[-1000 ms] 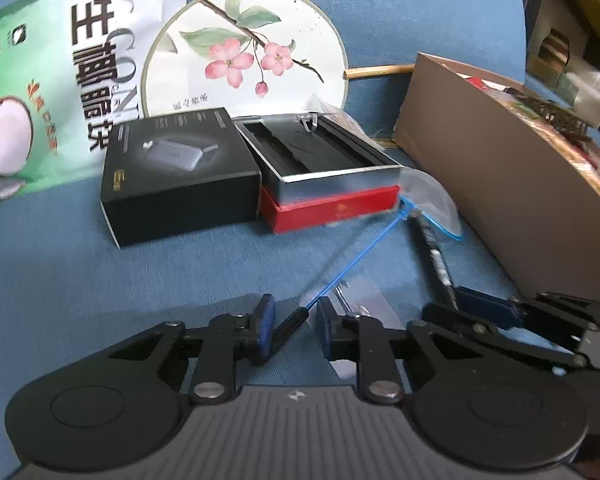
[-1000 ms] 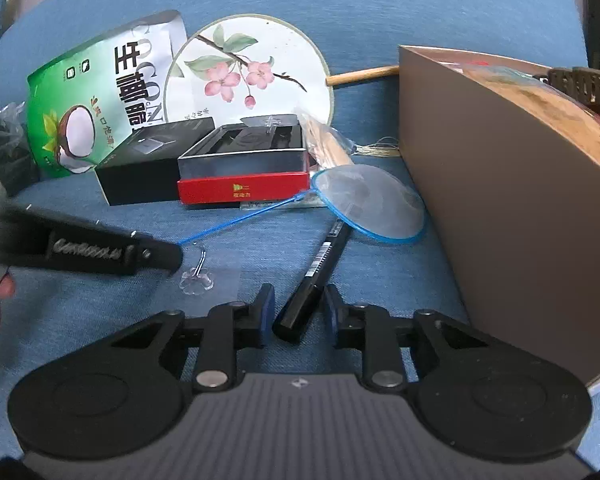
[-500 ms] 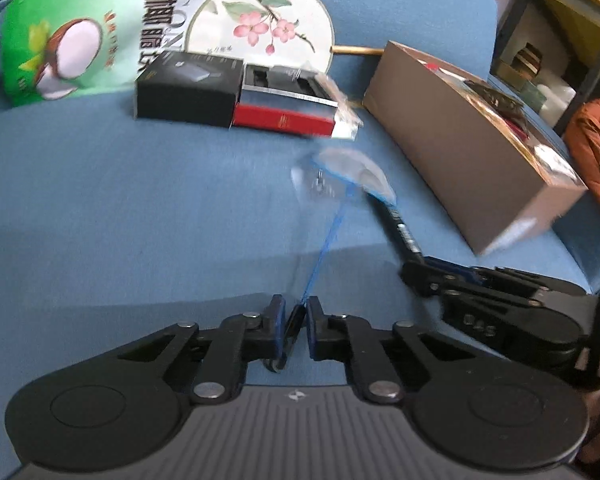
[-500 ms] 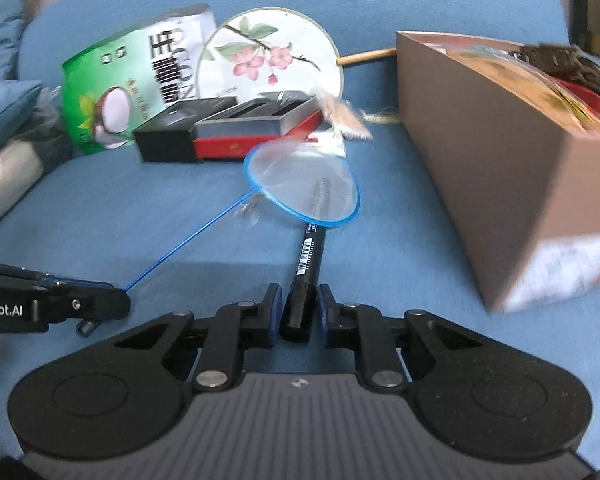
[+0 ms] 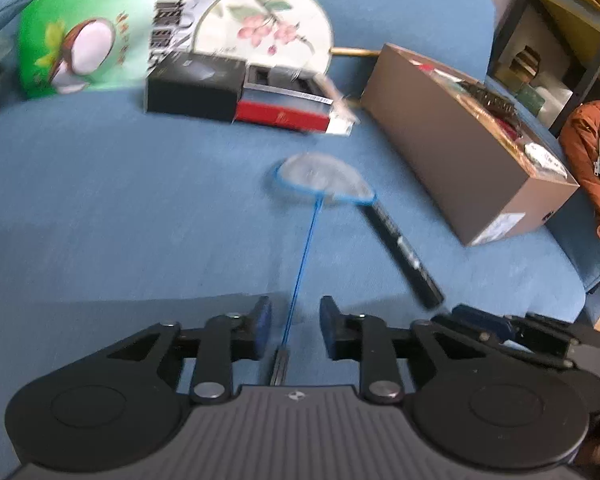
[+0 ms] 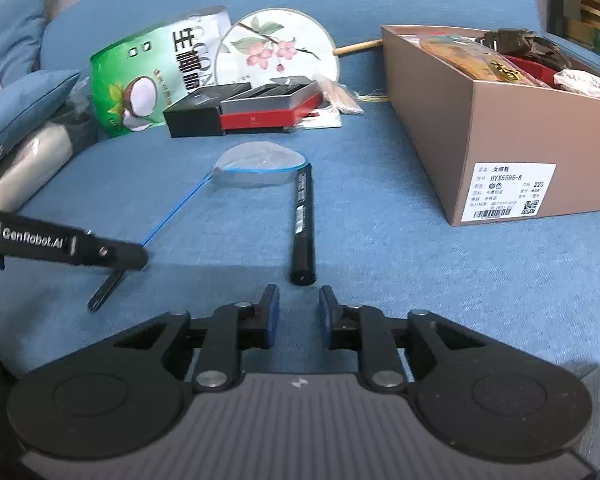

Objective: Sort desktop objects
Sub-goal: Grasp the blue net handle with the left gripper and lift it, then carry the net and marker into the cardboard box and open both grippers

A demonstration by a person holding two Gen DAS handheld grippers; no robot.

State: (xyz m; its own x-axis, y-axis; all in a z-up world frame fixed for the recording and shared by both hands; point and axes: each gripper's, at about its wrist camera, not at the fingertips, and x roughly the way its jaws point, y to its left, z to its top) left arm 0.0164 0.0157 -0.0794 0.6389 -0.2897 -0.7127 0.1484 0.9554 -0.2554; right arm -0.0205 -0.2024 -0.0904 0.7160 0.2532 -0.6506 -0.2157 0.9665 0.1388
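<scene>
A small blue-rimmed net point(image 5: 324, 178) lies on the blue sofa seat, its thin blue handle point(image 5: 302, 264) running back between the fingers of my left gripper point(image 5: 295, 326), which is open. The net also shows in the right wrist view point(image 6: 260, 162). A black marker pen point(image 6: 303, 224) lies beside the net, its near end just ahead of my right gripper point(image 6: 299, 314), which is open and empty. The pen also shows in the left wrist view point(image 5: 404, 248).
An open brown cardboard box point(image 6: 500, 128) with items inside stands at the right. Black and red boxes point(image 6: 244, 110), a green coconut snack bag point(image 6: 148, 80) and a round floral fan point(image 6: 276, 50) lie at the back. Cushions point(image 6: 16, 104) are at the left.
Both grippers have opened. The left one has let go of the net's handle and the right one has let go of the pen; both have drawn back a little.
</scene>
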